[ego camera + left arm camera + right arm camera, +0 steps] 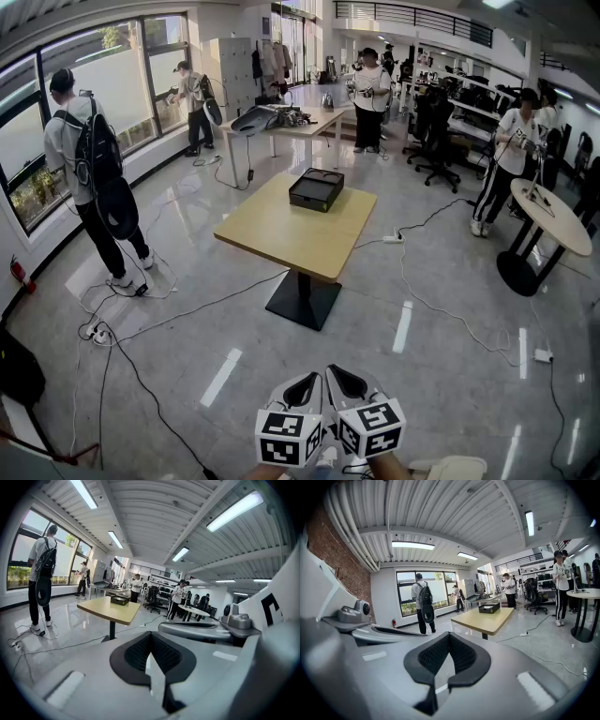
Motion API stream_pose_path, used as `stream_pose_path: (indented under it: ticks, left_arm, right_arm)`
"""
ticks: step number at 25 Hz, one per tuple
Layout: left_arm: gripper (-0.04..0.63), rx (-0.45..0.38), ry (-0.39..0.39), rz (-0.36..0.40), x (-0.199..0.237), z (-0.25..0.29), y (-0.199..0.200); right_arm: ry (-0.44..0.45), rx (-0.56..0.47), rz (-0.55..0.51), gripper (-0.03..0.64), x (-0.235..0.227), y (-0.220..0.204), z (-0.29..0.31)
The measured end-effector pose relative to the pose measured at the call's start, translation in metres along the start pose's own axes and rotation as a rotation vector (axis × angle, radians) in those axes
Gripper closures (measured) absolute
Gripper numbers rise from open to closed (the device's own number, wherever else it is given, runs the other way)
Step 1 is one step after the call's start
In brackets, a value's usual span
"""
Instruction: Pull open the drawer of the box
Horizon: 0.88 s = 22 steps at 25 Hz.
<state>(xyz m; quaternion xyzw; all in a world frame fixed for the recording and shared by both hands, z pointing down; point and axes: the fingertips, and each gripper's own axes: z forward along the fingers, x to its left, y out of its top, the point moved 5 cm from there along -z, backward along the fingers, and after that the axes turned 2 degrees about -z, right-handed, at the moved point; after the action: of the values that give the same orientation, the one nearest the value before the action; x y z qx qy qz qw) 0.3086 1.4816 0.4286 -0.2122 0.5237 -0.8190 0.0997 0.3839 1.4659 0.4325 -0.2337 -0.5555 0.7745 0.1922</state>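
My left gripper (pixel 307 384) and right gripper (pixel 343 379) hang side by side at 6 o'clock in the head view, low over a glossy grey floor (pixel 441 375). Their marker cubes almost touch. In the left gripper view, my jaws are pressed together at the tips, with nothing between the ribbed black pads. The right gripper view shows the same: tips meeting, pads empty.

The box (pixel 316 189) sits at 12 o'clock, well apart from both grippers. It is dark, low and square, and lies flat on the far end of a pale wooden table (pixel 281 234) with a single black pedestal. From here I cannot tell whether its drawer is in or out. The left gripper view puts the table and box at 11 o'clock of my jaws. The right gripper view puts them at 1 o'clock.

At 10 o'clock a person (pixel 89 178) with a backpack stands facing the windows (pixel 84 94). Cables (pixel 412 291) trail across the floor on both sides of the table. At 2 o'clock another person (pixel 506 159) stands beside a round table (pixel 553 220). More people and desks fill the hall at 12 o'clock, beyond the box.
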Motion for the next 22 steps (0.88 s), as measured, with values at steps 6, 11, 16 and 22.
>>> stream_pose_path:
  ticks: [6,11,16,22]
  left_arm:
    - [0.592,0.012,0.008,0.003,-0.022,0.043,0.007]
    - [0.592,0.021,0.021,0.001,-0.048,0.101,0.042]
    - [0.592,0.025,0.049,0.012,-0.092,0.163,0.052]
    - [0.592,0.026,0.096,0.004,-0.085,0.213,0.087]
  right_arm:
    - [0.008,0.007,-0.003,0.611,-0.046,0.004,0.002]
    - [0.021,0.015,-0.003,0.611,-0.11,0.034,0.011]
    - [0.047,0.012,-0.01,0.611,-0.184,0.038,0.005]
    - [0.067,0.009,-0.007,0.611,-0.236,0.068,0.039]
